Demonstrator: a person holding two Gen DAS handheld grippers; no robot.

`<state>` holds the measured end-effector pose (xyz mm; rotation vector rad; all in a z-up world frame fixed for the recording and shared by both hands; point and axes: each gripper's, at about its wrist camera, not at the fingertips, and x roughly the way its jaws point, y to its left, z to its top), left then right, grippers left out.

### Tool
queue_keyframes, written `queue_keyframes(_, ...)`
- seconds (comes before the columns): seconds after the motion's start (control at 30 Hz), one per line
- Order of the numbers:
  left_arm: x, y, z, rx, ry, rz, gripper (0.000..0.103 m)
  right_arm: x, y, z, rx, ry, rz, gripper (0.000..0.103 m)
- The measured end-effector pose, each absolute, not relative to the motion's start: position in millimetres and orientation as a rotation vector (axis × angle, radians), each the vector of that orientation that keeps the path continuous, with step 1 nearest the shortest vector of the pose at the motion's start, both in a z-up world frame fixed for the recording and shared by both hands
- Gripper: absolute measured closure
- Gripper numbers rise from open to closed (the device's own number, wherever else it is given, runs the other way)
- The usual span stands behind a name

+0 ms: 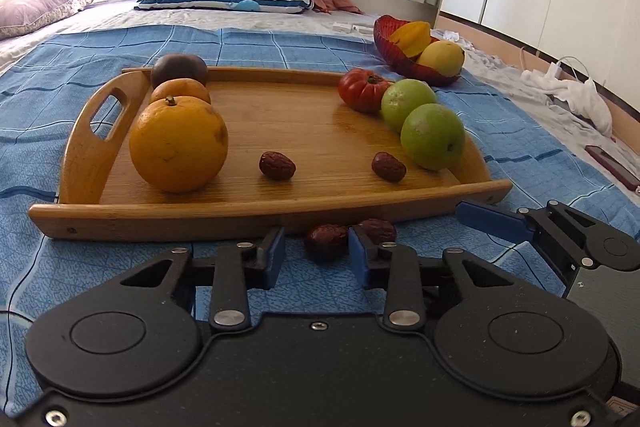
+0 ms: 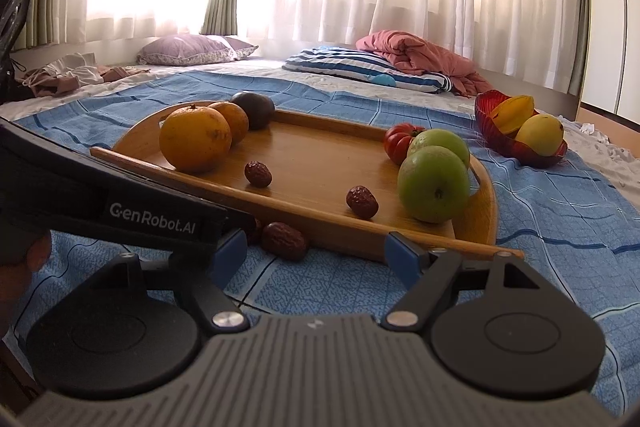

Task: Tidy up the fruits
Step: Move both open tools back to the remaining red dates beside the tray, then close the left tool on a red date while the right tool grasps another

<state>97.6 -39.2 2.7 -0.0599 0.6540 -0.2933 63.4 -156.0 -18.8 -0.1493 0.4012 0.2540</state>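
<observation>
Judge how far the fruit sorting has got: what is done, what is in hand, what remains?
Done: oranges, apples, a tomato and two dates sit on the tray. In hand: the left gripper's open jaws flank a third date on the blanket before the tray, not gripping it. Left: that date and a fourth date beside it; the right gripper is open, empty.

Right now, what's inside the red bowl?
The red bowl holds a yellow starfruit and a yellow mango-like fruit. Anything beneath them is hidden by the fruit and the rim.
</observation>
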Motion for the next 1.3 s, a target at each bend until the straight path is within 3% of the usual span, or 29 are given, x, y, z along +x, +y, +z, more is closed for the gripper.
queue_keyframes(0.03, 98.7, -41.2, 2.1, -0.056, 0.656, -0.293, 0.072, 63.0, -157.6, -19.0, -0.148, 0.405, 0.253, 0.017)
queue_keyframes(0.1, 99.7, -44.9, 1.5, -0.055, 0.658, -0.285, 0.084, 62.2, -159.3, -20.5, -0.143, 0.412, 0.253, 0.017)
queue_keyframes(0.33, 94.2, -36.2, 2.6, -0.015, 0.649, -0.264, 0.084, 61.3, -164.9, -23.8, -0.122, 0.43, 0.246, 0.017)
queue_keyframes(0.43, 92.7, -24.7, 2.9, -0.01, 0.657, -0.244, 0.082, 63.3, -165.6, -22.3, -0.104, 0.433, 0.246, 0.017)
queue_keyframes(0.5, 90.8, -16.1, 2.9, -0.01, 0.656, -0.217, 0.071, 65.7, -165.0, -21.6, -0.087, 0.438, 0.235, 0.017)
queue_keyframes(0.57, 88.5, -9.3, 2.3, -0.009, 0.655, -0.197, 0.067, 68.8, -163.6, -21.1, -0.072, 0.45, 0.229, 0.017)
queue_keyframes(0.73, 84.2, 0.2, 2.7, 0.002, 0.65, -0.178, 0.066, 73.1, -159.3, -21.1, -0.051, 0.472, 0.227, 0.02)
queue_keyframes(0.9, 80.6, 4.7, 2.3, 0.024, 0.647, -0.141, 0.064, 73.9, -155.5, -21.1, -0.059, 0.486, 0.213, 0.025)
queue_keyframes(1.03, 77.9, 8.5, 4.3, 0.0, 0.646, -0.117, 0.064, 77.3, -160.9, -17.8, 0.055, 0.534, 0.233, 0.041)
queue_keyframes(1.3, 70.8, -0.5, 9.5, -0.02, 0.602, -0.128, 0.065, 80.2, -150.2, -17.5, 0.124, 0.54, 0.222, 0.051)
